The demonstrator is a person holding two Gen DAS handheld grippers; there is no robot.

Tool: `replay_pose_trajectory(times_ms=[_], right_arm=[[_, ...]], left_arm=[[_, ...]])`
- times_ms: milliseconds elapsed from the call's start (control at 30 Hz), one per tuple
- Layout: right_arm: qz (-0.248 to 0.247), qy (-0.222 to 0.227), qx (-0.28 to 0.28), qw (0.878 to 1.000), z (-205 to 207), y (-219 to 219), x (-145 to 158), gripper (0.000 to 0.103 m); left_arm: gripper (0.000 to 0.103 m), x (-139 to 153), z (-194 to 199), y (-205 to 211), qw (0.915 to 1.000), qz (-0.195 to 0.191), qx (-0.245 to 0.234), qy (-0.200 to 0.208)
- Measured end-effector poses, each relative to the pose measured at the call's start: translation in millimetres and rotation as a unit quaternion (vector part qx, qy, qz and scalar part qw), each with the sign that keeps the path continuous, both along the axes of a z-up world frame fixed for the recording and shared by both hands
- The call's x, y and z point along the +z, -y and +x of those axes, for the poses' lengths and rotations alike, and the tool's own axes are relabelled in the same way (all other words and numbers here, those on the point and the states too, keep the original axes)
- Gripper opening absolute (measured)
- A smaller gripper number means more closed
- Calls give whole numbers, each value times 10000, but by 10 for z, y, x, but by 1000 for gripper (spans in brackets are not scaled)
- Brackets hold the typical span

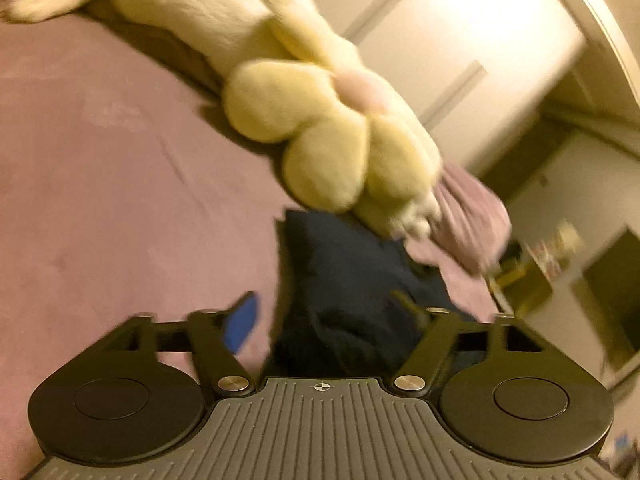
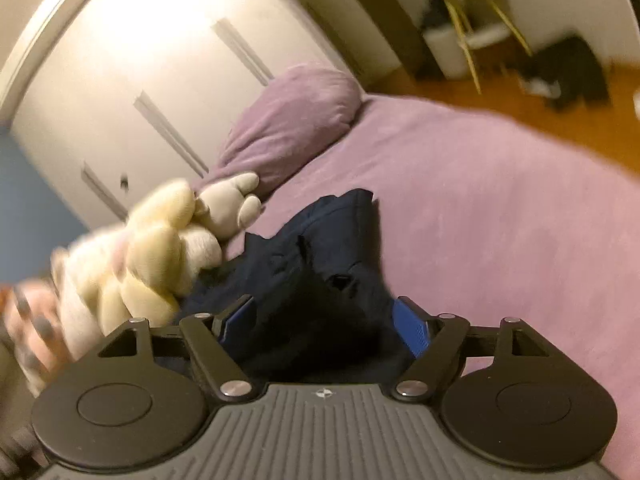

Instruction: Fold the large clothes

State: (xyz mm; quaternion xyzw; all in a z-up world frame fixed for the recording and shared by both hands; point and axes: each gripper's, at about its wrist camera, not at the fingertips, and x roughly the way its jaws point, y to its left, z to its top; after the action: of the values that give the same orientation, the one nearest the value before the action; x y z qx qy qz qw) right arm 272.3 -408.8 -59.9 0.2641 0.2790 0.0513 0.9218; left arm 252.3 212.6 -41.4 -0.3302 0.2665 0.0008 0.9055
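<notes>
One dark garment (image 2: 320,264), one plush (image 2: 160,248), one pillow (image 2: 296,116) on the bed (image 2: 500,208). Both fingers spread, garment bunched between the right gripper (image 2: 326,324) and left gripper (image 1: 328,320); bare bedspread right of the right fingers.

One navy garment (image 2: 320,264) on one bed (image 2: 500,200), one plush toy (image 1: 280,92), one pillow (image 2: 292,120), two grippers (image 1: 324,316) (image 2: 324,320), one wardrobe (image 2: 140,80).

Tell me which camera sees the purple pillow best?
The right wrist view. There the purple pillow shows nearly whole, puffy, at the head of the bed beyond the plush toy. In the left wrist view, only a blurred corner of the pillow peeks out from behind the toy.
</notes>
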Motion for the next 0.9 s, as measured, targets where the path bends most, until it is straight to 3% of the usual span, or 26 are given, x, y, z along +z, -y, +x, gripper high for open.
replay_pose_trajectory(times_ms=[133,333,400,433,467,500,567,667,767,900], right_arm=[[-1099,-465,243,9926,96,-184,-196,76],[-1411,-657,272,9874,387,-332,-349,73],[-1685,-635,376,9829,461,-412,-358,61],[-1826,-628,439,9802,458,-450,-351,49],[-1949,-634,489,9775,483,-484,-357,40],[-2054,-615,528,9753,494,-520,-370,34],[-2264,-504,599,9709,461,-591,-346,12],[-2372,-235,675,9688,354,-644,-254,8],[-2087,217,797,9745,166,-572,5,8],[-1653,873,729,9797,81,-456,444,8]], left_arm=[[90,-173,149,235,9966,398,-540,-468],[87,-390,389,353,9925,449,-684,-904],[66,-408,425,390,9912,518,-776,-943],[57,-407,432,416,9897,648,-810,-982],[39,-411,448,440,9882,754,-841,-1030],[31,-410,451,449,9872,804,-882,-1062],[23,-349,399,468,9877,827,-957,-915],[20,-76,251,468,9898,805,-1055,-519],[20,308,164,463,9915,630,-1138,5],[20,692,354,588,9863,1287,-888,528]])
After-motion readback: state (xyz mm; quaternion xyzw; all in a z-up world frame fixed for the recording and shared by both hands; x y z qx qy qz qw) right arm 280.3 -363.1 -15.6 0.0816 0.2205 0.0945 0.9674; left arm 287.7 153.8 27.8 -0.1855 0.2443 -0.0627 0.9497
